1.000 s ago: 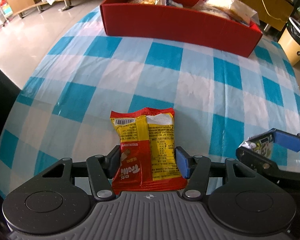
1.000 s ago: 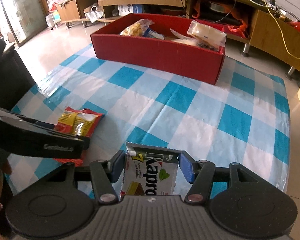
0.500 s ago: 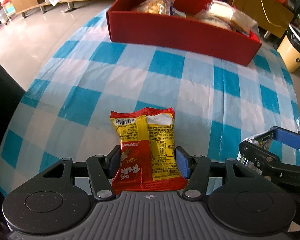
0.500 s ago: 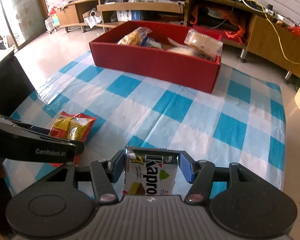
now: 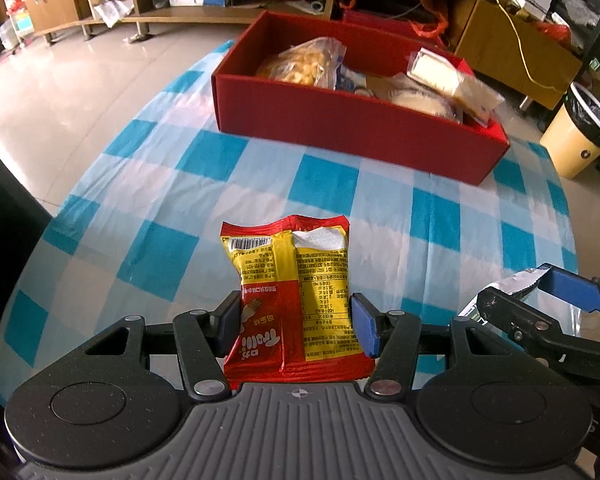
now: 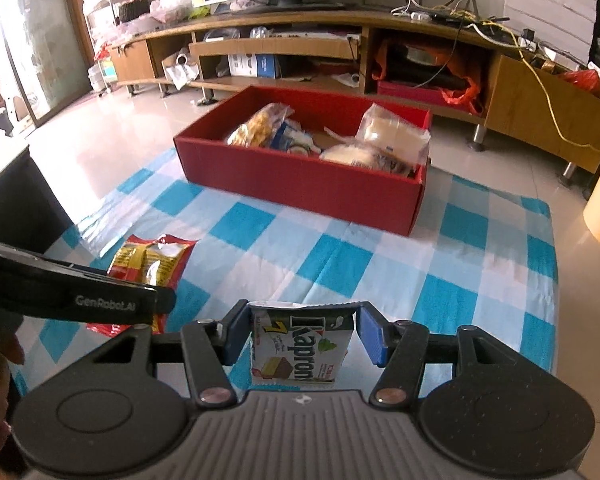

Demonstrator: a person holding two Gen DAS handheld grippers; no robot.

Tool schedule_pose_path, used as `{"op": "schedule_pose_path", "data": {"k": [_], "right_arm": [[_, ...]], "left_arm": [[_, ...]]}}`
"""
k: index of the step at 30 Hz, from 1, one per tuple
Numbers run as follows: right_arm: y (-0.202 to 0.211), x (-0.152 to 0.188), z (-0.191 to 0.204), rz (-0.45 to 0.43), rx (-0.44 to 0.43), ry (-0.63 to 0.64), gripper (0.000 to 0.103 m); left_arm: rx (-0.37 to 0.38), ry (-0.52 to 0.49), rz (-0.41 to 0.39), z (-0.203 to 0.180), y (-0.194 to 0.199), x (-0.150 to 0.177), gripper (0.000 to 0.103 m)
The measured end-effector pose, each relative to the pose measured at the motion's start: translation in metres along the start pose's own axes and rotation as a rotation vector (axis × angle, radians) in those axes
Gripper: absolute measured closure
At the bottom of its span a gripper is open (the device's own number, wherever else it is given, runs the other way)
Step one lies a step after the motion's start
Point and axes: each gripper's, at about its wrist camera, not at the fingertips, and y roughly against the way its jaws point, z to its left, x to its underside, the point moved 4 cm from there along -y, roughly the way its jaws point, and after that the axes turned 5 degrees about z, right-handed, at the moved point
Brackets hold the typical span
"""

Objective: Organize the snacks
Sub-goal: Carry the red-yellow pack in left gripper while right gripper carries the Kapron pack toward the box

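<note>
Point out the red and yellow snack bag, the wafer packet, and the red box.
red and yellow snack bag (image 5: 290, 292), left wrist view, middle of its printed back.
wafer packet (image 6: 302, 344), right wrist view, middle of its front.
red box (image 6: 300, 178), right wrist view, near outer wall.

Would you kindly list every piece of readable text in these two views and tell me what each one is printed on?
"GenRobot.AI": side of the left gripper, seen from the right wrist.
"Kapron", cut off at the edge, and a "7": white wafer packet in the right gripper.
Barcode and dense small print: red and yellow snack bag in the left gripper's jaws, too small to read.
Date stamp on that bag: blurred.
</note>
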Motion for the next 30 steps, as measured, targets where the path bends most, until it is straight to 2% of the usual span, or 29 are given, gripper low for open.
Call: {"op": "schedule_pose_path", "data": {"k": [30], "right_arm": [[0.014, -0.058, -0.034, -0.099, -0.002, -0.075, 0.046]], "left_arm": [[0.016, -0.007, -0.093, -0.013, 0.017, -0.051, 0.039]]}}
